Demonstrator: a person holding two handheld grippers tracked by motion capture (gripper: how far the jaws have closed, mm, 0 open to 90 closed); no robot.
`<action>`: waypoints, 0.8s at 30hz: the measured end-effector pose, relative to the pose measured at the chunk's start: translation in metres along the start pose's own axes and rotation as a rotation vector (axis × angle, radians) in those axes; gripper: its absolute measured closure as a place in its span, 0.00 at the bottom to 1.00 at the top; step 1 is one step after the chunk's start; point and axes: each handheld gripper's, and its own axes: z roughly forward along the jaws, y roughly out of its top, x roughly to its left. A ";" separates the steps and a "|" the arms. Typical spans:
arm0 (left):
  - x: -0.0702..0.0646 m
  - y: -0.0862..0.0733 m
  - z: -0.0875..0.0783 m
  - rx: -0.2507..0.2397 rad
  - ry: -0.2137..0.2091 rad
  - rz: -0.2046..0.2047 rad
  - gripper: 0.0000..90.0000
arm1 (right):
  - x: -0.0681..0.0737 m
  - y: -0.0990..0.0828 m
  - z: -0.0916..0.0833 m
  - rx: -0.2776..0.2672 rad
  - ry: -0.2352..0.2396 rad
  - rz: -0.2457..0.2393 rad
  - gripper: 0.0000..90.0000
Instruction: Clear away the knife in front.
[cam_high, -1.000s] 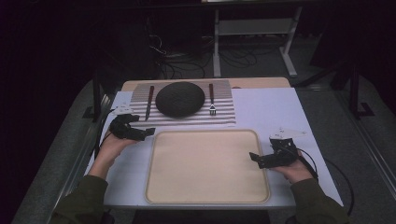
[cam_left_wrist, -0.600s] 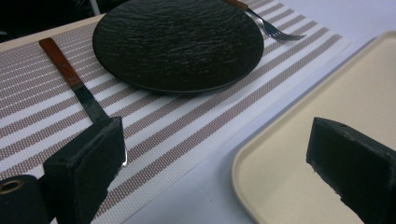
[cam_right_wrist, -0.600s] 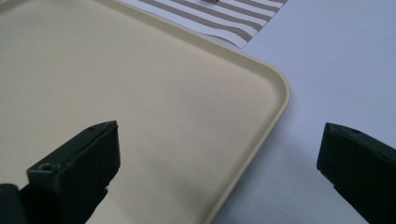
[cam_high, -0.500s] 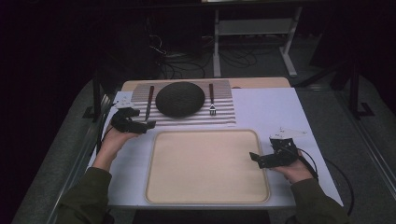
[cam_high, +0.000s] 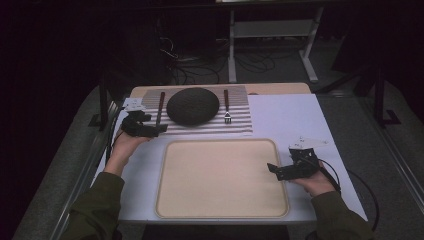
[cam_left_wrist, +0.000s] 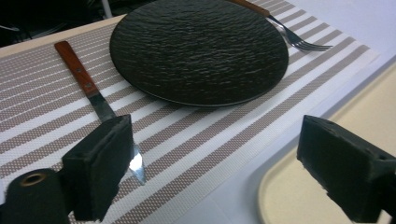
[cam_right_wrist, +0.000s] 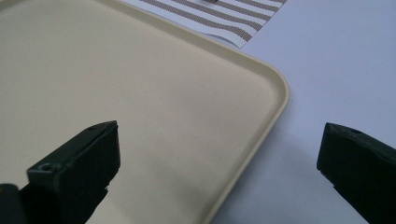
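A black textured plate (cam_high: 192, 106) sits on a striped placemat (cam_high: 240, 125) at the far side of the table. A brown-handled knife (cam_high: 160, 107) lies left of it and a fork (cam_high: 226, 107) right of it. My left gripper (cam_high: 159, 131) hovers at the mat's near left corner. Its jaws are wide apart and have just been closing. In the left gripper view (cam_left_wrist: 222, 172) the knife's (cam_left_wrist: 93, 93) blade tip lies on the mat just inside the left-hand jaw, untouched. My right gripper (cam_high: 272, 167) rests open over the right rim of the beige tray (cam_high: 220, 200).
A white cloth (cam_high: 295, 115) covers the table's right half. The tray's rounded corner (cam_right_wrist: 275, 88) lies between the right gripper's jaws. Dark floor with cables (cam_high: 185, 65) and a metal rack (cam_high: 270, 30) lies beyond the far edge.
My left hand has moved away from the person toward the placemat's near left corner and the knife's blade. The right hand has stayed put.
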 end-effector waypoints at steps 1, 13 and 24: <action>0.001 0.000 0.001 -0.001 0.005 0.000 0.14 | 0.000 0.000 0.000 0.000 0.000 -0.001 0.00; 0.014 0.009 0.011 0.010 0.047 -0.014 0.22 | 0.000 0.000 0.000 0.000 0.000 0.001 0.00; 0.023 0.021 0.024 0.027 0.082 -0.005 0.32 | 0.000 0.000 0.000 -0.001 0.002 0.003 0.00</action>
